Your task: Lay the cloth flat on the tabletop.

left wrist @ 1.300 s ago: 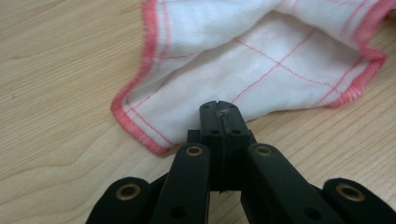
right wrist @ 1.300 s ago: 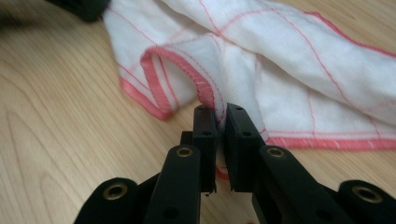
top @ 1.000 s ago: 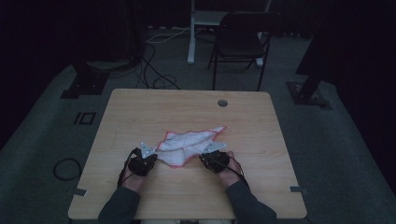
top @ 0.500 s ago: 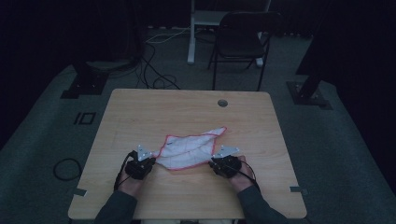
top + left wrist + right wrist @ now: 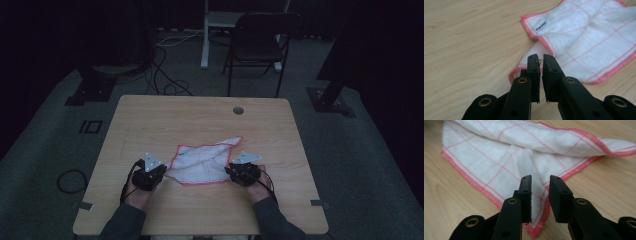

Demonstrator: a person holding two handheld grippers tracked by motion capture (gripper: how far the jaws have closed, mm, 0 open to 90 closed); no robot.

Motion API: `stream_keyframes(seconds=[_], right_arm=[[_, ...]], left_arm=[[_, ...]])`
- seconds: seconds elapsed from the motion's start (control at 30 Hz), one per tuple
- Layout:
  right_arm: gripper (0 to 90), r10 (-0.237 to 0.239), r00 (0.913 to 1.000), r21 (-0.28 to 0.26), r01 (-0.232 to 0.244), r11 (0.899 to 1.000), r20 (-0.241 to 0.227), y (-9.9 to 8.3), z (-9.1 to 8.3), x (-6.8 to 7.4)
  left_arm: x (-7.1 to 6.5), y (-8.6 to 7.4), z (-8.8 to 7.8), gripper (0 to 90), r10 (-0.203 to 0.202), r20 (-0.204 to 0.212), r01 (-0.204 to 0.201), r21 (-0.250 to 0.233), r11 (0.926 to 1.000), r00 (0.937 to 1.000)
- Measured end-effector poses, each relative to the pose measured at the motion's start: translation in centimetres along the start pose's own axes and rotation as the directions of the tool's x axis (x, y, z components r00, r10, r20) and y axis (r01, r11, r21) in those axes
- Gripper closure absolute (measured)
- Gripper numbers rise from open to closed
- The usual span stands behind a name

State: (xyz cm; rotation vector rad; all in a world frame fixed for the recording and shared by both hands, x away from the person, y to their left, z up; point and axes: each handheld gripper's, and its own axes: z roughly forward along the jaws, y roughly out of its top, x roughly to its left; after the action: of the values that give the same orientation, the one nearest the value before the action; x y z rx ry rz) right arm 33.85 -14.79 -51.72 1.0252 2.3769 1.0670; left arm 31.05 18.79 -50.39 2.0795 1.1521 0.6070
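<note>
High view first: your left hand-held gripper (image 5: 159, 169) sits at the cloth's (image 5: 202, 164) left corner, jaws just eased to a narrow slit with nothing pinched. Your right hand-held gripper (image 5: 231, 171) stands at the near right corner, jaws a little apart and just closing, pads clear of the fabric below. Beyond them the cloth lies rumpled mid-bench (image 5: 175, 117).

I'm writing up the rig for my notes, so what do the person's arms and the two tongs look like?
Both tongs, left and right, are black, each topped by a grey three-cornered plate and trailing a black cable. Up close, the flat black jaws ride on linkage arms with brass-coloured rivets. The forearms wear dark long sleeves.
</note>
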Motion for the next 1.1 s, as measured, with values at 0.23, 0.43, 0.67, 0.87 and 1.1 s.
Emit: stream_keyframes(seconds=[0.23, 0.43, 0.67, 0.87, 1.1], right_arm=[[72.9, 0.007, 0.9999, -0.021, -0.007, 1.000, -0.015, 0.5, 1.2, 0.2], [72.2, 0.014, 0.9997, 0.001, -0.014, 1.000, -0.020, 0.3, 2.4, 0.1], [70.6, 0.032, 0.9990, 0.033, -0.031, 0.999, -0.032, -0.3, 3.1, -0.2], [68.7, 0.024, 0.9992, 0.036, -0.023, 0.999, -0.033, -0.5, 3.0, 0.1], [61.7, 0.034, 0.9985, 0.015, -0.034, 0.999, -0.042, -0.1, 3.0, 0.0]], left_arm=[[0.3, 1.6, 1.2, 83.8, 0.013, 0.013, -0.012, -0.014, 0.9998, 0.9998], [0.8, 2.8, 2.6, 81.2, 0.021, 0.041, -0.020, -0.022, 0.9996, 0.9989], [1.1, 4.0, 4.5, 79.8, 0.059, 0.058, -0.059, -0.003, 0.9982, 0.9966], [1.0, 5.0, 6.1, 80.7, 0.084, 0.063, -0.086, 0.028, 0.9959, 0.9945], [0.8, 5.9, 7.6, 83.6, 0.103, 0.078, -0.108, 0.062, 0.9922, 0.9916]])
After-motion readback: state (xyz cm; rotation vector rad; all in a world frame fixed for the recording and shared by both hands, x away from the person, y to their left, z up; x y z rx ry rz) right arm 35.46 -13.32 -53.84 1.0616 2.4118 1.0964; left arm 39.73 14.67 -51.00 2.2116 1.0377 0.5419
